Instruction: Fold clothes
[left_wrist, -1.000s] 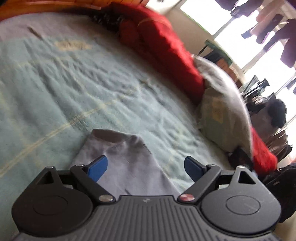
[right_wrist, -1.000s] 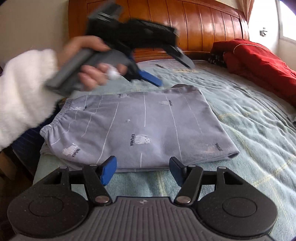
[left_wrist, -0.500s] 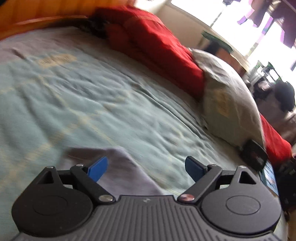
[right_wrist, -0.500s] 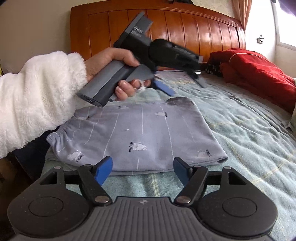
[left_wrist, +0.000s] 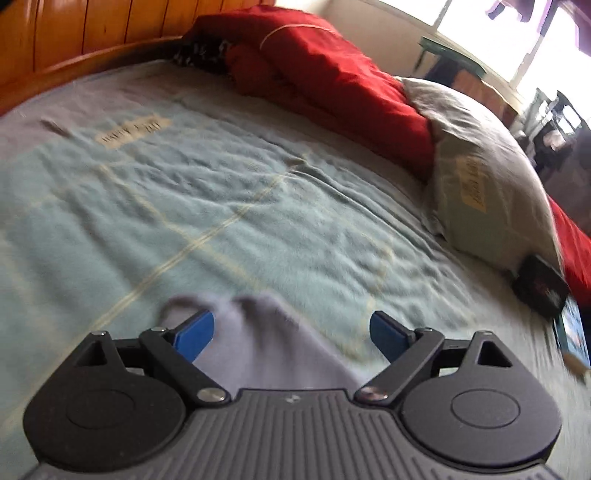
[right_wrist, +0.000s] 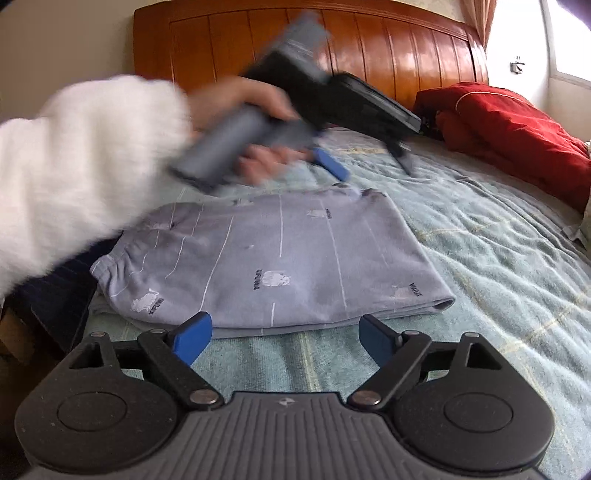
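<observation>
A grey garment (right_wrist: 280, 258) with white stripes and small prints lies folded flat on the pale green blanket (right_wrist: 498, 277). My right gripper (right_wrist: 283, 325) hovers just short of its near edge. Its jaws are opening and nothing is between them. A hand in a fluffy white sleeve (right_wrist: 74, 177) holds my left gripper (right_wrist: 367, 162) above the garment's far edge, blurred. In the left wrist view the left gripper (left_wrist: 291, 319) is open, and a corner of the garment (left_wrist: 258, 339) lies below its fingers without touching them.
A red quilt (left_wrist: 332, 74) and a grey pillow (left_wrist: 487, 177) lie along the bed's far side, with a black box (left_wrist: 541, 284) beside the pillow. The wooden headboard (right_wrist: 369, 48) stands behind. Dark blue cloth (right_wrist: 55, 288) sits at the bed's left edge.
My right gripper's jaws have spread wider while staying in place. The left gripper has lifted off the garment's far edge and swung. The garment has stayed flat.
</observation>
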